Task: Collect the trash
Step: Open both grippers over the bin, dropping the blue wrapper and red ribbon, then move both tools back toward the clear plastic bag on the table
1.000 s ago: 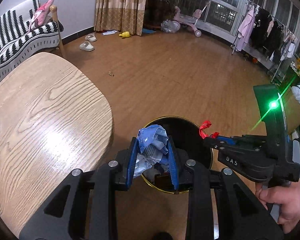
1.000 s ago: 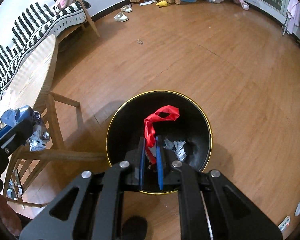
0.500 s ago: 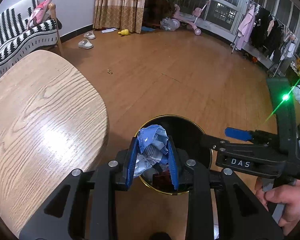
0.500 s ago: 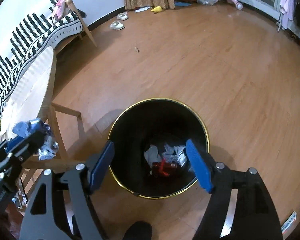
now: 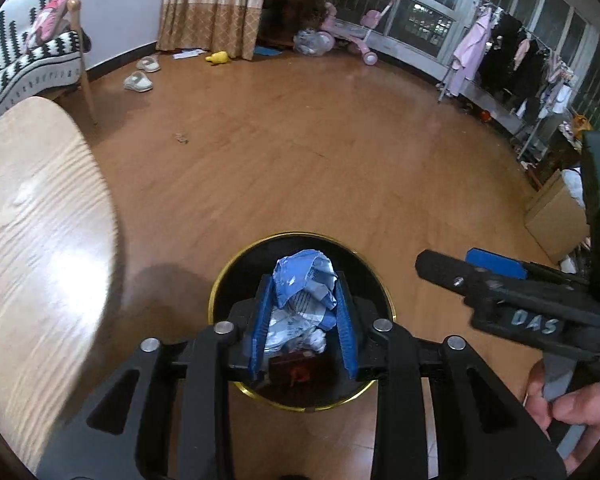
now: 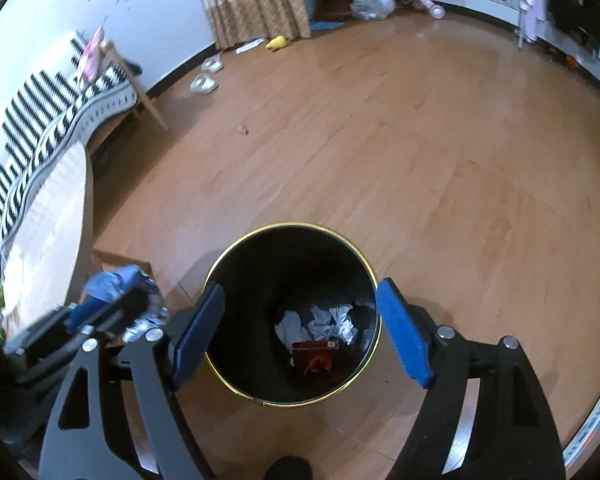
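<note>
Left gripper: clamped on the crumpled blue-and-white wrapper, hanging right over the bin's mouth.
Bin: on the floor, directly beneath the wrapper, right of the table.
Right gripper: jaws opening wide, empty, above the bin.
Next: a straight drop looks enough.

left gripper clamping crumpled wrapper, over bin

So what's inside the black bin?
In the bin lie crumpled white papers, a brown box and a red scrap. Whatever is beneath them is covered.
</note>
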### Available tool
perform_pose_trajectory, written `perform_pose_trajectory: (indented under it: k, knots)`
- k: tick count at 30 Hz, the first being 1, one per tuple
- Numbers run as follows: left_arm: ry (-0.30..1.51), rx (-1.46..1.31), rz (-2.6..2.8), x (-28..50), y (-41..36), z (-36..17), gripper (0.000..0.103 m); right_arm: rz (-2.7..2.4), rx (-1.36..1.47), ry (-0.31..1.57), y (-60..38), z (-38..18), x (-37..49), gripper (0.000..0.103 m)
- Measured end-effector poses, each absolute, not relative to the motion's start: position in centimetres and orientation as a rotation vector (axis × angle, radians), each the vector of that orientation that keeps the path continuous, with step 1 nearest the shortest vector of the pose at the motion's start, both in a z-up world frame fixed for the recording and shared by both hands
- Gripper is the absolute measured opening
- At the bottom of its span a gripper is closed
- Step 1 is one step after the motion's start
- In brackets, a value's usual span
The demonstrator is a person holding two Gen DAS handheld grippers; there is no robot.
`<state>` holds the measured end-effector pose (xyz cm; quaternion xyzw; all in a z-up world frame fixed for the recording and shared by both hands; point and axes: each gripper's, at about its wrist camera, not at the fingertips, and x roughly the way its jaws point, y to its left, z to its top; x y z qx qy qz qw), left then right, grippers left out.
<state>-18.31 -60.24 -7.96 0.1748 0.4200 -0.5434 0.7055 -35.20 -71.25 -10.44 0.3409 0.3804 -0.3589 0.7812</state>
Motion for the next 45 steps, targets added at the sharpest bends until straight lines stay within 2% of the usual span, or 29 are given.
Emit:
perform_pose_trajectory:
  k: [1, 3, 6, 10, 14, 20, 26, 32, 45]
  knots:
    - [0.931, 0.387, -1.215, -18.5, -60.6, -8.1, 0.037, -0.785, 0.742, 0.812, -71.4, -10.3, -35.5, 0.077]
    - [0.924, 0.381, -1.221, -18.7, -60.9, -8.2, 0.064, -0.802, 0.750, 0.796, -71.6, -10.0, -36.3, 0.078]
    - [0.919, 0.380, -1.211, -19.0, -61.2, -8.3, 0.071, -0.810, 0.745, 0.799, -71.4, -9.9, -36.7, 0.079]
    - [0.920, 0.389, -1.209, -19.1, -61.1, -8.3, 0.072, -0.812, 0.736, 0.806, -71.3, -9.7, -36.7, 0.079]
    - [0.895, 0.383, -1.195, -18.6, -59.9, -7.0, 0.077, -0.796, 0.732, 0.795, -70.8, -9.1, -36.2, 0.080]
    - [0.834, 0.367, -1.155, -16.4, -55.4, -4.0, 0.092, -0.740, 0.678, 0.791, -68.7, -7.5, -33.3, 0.081]
    - [0.786, 0.314, -1.013, -10.8, -47.5, -0.4, 0.092, -0.626, 0.597, 0.799, -64.4, -5.5, -27.1, 0.081]
    - [0.757, 0.282, -0.801, -4.7, -36.5, 2.1, 0.092, -0.452, 0.486, 0.816, -57.1, -3.1, -18.1, 0.081]
    - [0.757, 0.276, -0.440, 4.5, -13.5, 1.1, 0.092, -0.158, 0.277, 0.889, -39.5, -1.7, -2.3, 0.083]
